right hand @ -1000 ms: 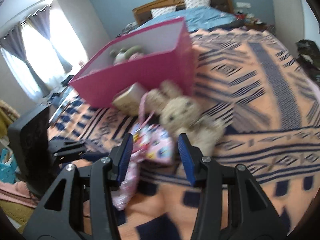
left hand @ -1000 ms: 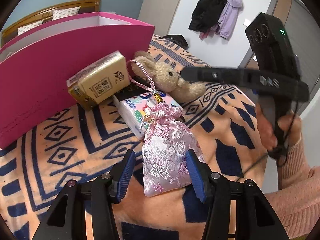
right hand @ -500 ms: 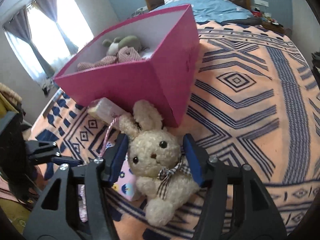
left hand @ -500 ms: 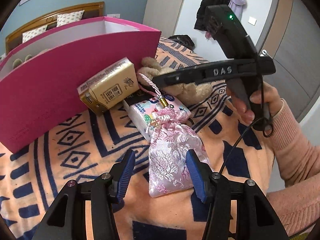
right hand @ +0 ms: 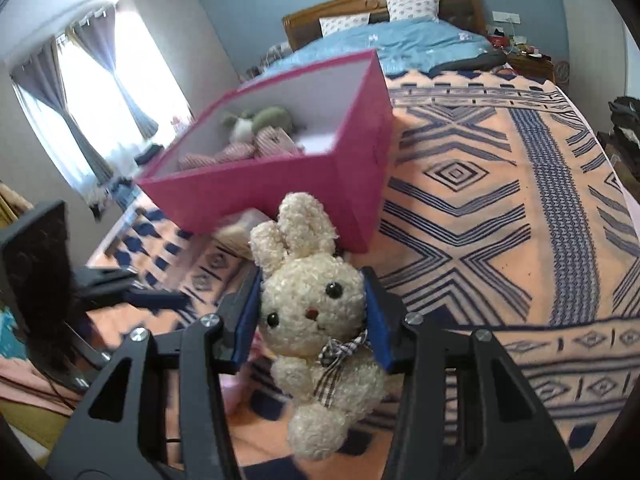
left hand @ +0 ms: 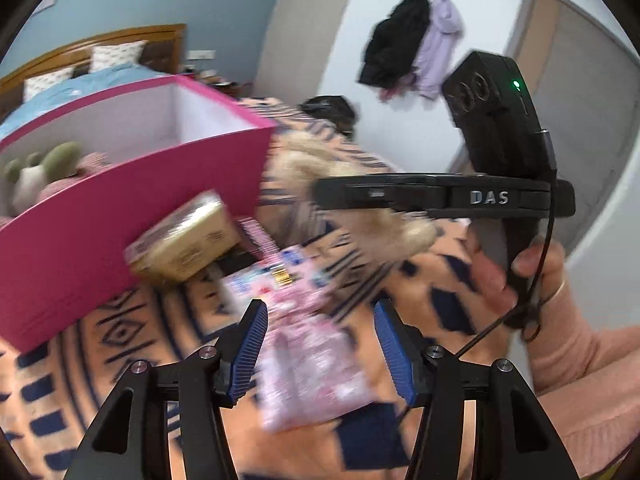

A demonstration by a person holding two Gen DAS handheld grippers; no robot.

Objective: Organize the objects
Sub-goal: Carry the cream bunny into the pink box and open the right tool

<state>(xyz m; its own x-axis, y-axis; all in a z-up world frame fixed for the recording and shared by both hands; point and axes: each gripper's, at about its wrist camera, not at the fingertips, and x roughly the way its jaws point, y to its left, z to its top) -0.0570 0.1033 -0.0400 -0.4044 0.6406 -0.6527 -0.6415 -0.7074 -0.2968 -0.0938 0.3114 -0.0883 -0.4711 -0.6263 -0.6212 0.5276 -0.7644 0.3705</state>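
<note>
Right claw [right hand: 312, 312]: closed on the head of the cream plush rabbit [right hand: 316, 308]; both blue pads press the sides of the head, one on each cheek.
Plush rabbit: face toward the right wrist camera, ears up, checked bow at the neck, body and legs hanging below the pads. In the left wrist view it is a motion-blurred pale mass [left hand: 360, 204] at the tip of the right claw [left hand: 320, 194], so contact with the blanket cannot be told.
Left claw [left hand: 318, 344]: jaws spread apart, gripping nothing, one pad on each side of the pink brocade pouch [left hand: 316, 372]; whether the pads touch the pouch is unclear because of blur.
Pink brocade pouch: lying on the blanket [left hand: 120, 328], its neck end pointing away from the left wrist camera.
Patterned tissue pack [left hand: 280, 272]: just beyond the pouch, on the blanket, partly under the pouch neck.
Gold packet [left hand: 188, 240]: leaning against the front wall of the pink box [left hand: 100, 232].
Pink box: open-topped, standing on the orange and navy blanket [right hand: 500, 208]; a green and striped soft toy [right hand: 256, 132] lies inside it.
Right hand [left hand: 532, 276]: wrapped around the handle of the right claw, in a pink sleeve.
Background: wooden headboard [right hand: 384, 0] and a blue bedcover [right hand: 400, 46] behind the box.
</note>
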